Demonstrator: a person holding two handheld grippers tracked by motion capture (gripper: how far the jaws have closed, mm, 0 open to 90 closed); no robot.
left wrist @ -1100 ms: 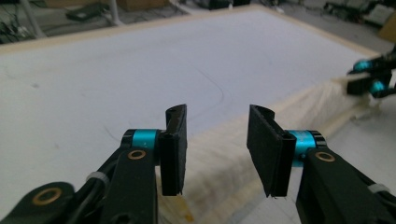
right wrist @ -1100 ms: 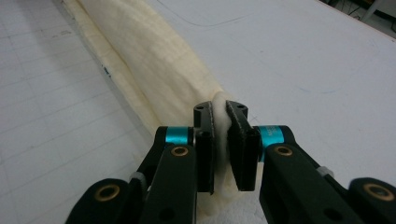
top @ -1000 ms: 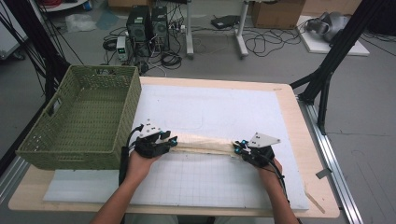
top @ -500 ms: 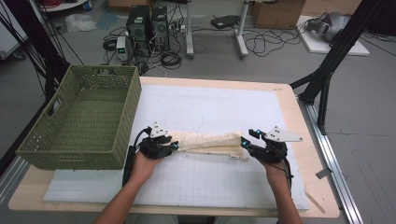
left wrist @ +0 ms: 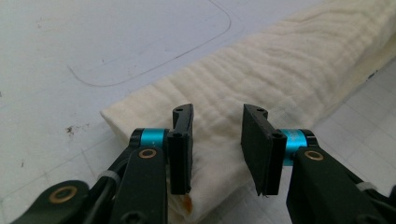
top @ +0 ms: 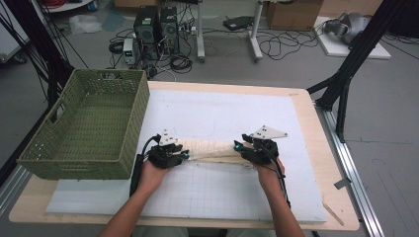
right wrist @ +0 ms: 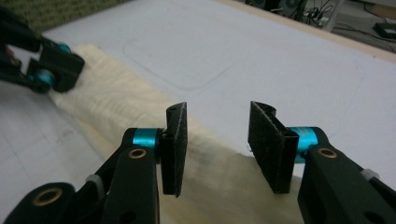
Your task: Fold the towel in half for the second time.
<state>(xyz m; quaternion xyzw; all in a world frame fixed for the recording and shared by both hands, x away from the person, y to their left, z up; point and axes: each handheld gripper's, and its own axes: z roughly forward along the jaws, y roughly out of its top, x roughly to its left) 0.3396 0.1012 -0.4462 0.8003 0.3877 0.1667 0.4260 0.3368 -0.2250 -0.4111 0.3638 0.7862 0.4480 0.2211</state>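
A cream cloth (top: 212, 148) lies folded into a long narrow strip on the white mat (top: 237, 113). My left gripper (top: 184, 155) stands open over the strip's left end (left wrist: 219, 121), its jaws apart with cloth under the gap. My right gripper (top: 238, 148) is open over the right end of the cloth (right wrist: 219, 182). In the right gripper view the cloth runs away to the upper left, where the left gripper (right wrist: 65, 65) sits on its far end. Neither gripper holds the cloth.
A green woven basket (top: 79, 163) stands at the table's left, close to my left hand. The wooden table edge (top: 321, 148) runs along the right, with a metal rail beyond it. Cables and computer cases lie on the floor behind the table.
Both grippers moved away from me with the cloth, the strip has been folded narrower, and now both stand open over its ends.
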